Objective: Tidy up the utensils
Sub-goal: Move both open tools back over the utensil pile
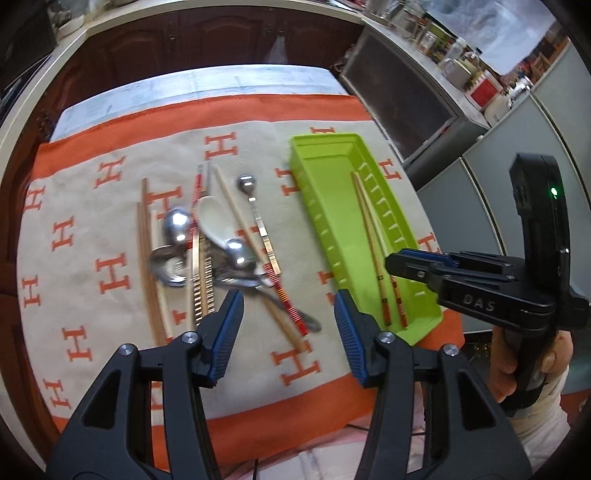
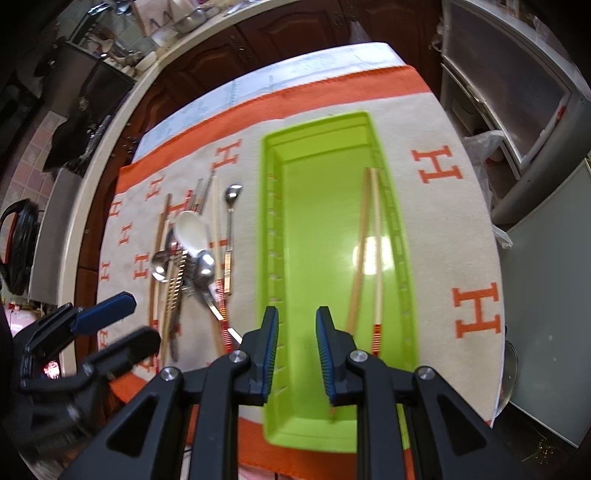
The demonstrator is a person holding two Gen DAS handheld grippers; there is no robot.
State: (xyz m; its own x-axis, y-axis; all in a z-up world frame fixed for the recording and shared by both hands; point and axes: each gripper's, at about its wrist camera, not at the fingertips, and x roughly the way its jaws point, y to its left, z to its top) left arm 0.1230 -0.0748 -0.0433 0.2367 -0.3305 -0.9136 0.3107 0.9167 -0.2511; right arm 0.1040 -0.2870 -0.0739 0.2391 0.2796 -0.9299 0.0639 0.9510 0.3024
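Note:
A lime green tray (image 1: 314, 162) (image 2: 269, 229) lies on the right of an orange-and-cream cloth. A pair of chopsticks (image 1: 373, 236) (image 2: 369, 240) lies along the tray's right side. Left of the tray is a pile of utensils: metal spoons (image 1: 177, 221) (image 2: 205, 267), a white ceramic spoon (image 1: 214, 221) (image 2: 190, 230), several chopsticks (image 1: 146, 258) and a small metal spoon (image 1: 255, 206) (image 2: 231, 218). My left gripper (image 1: 288, 306) (image 2: 122, 321) is open and empty above the pile's near end. My right gripper (image 2: 297, 317) (image 1: 397, 264) is open and empty over the tray's near end.
Dark wooden cabinets (image 1: 207, 33) stand behind the table. A grey cabinet with jars (image 1: 436, 74) stands at the right. The cloth's orange border (image 1: 258, 424) marks the near table edge. A plastic bag (image 2: 480, 147) hangs off the right side.

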